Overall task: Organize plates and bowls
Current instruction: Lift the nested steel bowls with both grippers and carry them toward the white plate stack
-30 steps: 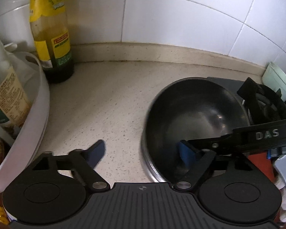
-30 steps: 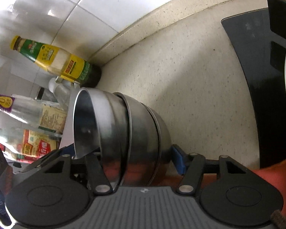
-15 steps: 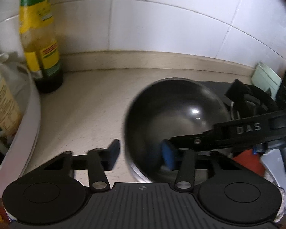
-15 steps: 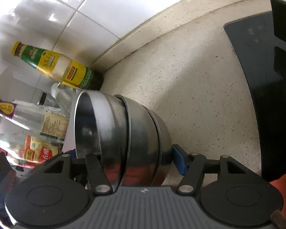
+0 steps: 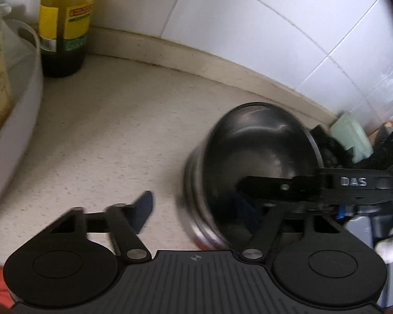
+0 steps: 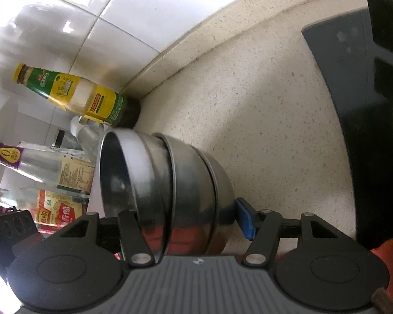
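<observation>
A stack of nested steel bowls [image 6: 175,185] is held on edge between the fingers of my right gripper [image 6: 188,217], one finger inside the top bowl, the blue pad [image 6: 245,221] against the bottom. In the left wrist view the same stack [image 5: 251,167] tilts above the speckled counter [image 5: 112,136], with the right gripper's arm [image 5: 301,185] reaching into it. My left gripper [image 5: 194,206] is open, its left fingertip [image 5: 144,206] over the counter, its right finger hidden behind the bowls' rim.
A yellow-labelled sauce bottle [image 5: 64,23] stands in the tiled corner. A white tub [image 5: 18,110] of bottles sits at the left. A black stove top [image 6: 353,110] lies to the right. A pale green item [image 5: 351,136] leans by the wall.
The bowl stack has tipped further onto its edge and shifted right in the left wrist view. My left gripper has opened wider again and swung left. The right gripper keeps its hold.
</observation>
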Demonstrator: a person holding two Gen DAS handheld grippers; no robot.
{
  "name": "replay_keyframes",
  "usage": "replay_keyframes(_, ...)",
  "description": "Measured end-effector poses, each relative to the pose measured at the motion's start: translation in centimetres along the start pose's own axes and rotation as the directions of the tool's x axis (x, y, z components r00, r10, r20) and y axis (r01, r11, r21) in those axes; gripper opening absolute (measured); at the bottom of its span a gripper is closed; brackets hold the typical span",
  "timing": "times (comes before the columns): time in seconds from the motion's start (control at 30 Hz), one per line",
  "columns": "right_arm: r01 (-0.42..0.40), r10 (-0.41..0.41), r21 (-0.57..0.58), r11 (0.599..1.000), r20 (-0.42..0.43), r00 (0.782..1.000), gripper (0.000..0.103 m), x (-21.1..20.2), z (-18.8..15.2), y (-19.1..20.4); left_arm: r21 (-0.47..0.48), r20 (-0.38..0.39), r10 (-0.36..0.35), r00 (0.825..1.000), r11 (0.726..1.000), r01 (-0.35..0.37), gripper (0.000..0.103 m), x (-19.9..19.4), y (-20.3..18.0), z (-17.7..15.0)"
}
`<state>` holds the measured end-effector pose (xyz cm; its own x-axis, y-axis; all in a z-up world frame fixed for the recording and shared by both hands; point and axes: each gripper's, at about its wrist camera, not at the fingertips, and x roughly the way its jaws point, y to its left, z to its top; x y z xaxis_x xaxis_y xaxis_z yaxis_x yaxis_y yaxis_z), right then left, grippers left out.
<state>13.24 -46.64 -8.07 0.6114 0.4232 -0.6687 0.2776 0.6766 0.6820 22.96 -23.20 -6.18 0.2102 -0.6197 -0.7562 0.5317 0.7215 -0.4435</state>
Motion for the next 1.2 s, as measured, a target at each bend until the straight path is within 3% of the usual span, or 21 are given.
replay_keyframes(0.2, -0.018, 0.018, 0.030, 0.999, -0.005, 1.000, 0.056, -0.4, -0.2, -0.5, 0.018, -0.005, 0.026, 1.000, 0.999, -0.026, 0.060, -0.2, -1.5, -0.2)
replay_keyframes(0.33, -0.047, 0.047, 0.044, 0.998, 0.012, 0.999, 0.056, -1.1, -0.2, -0.6, 0.077, 0.046, 0.053, 0.998, 0.995, -0.056, 0.059, -1.5, -3.3, 0.0)
replay_keyframes(0.67, -0.089, 0.093, -0.042, 0.995, 0.097, 0.991, 0.056, -5.8, -0.1, 3.1, 0.117, 0.178, 0.050, 0.983, 0.991, -0.071, 0.059, -7.3, -6.1, -0.3)
replay_keyframes(0.8, -0.098, 0.106, -0.072, 0.993, 0.121, 0.987, 0.056, -7.7, -1.0, 4.6, 0.129, 0.218, 0.048, 0.975, 0.989, -0.077, 0.059, -9.6, -7.3, -1.3)
replay_keyframes(0.97, -0.107, 0.122, -0.108, 0.988, 0.144, 0.982, 0.056, -9.5, -2.9, 6.6, 0.176, 0.262, 0.066, 0.963, 0.978, -0.115, 0.069, -11.9, -8.8, -2.8)
replay_keyframes(1.2, -0.109, 0.134, -0.143, 0.984, 0.176, 0.975, 0.056, -11.2, -6.3, 9.0, 0.191, 0.284, 0.053, 0.957, 0.975, -0.111, 0.069, -14.7, -8.8, -5.2)
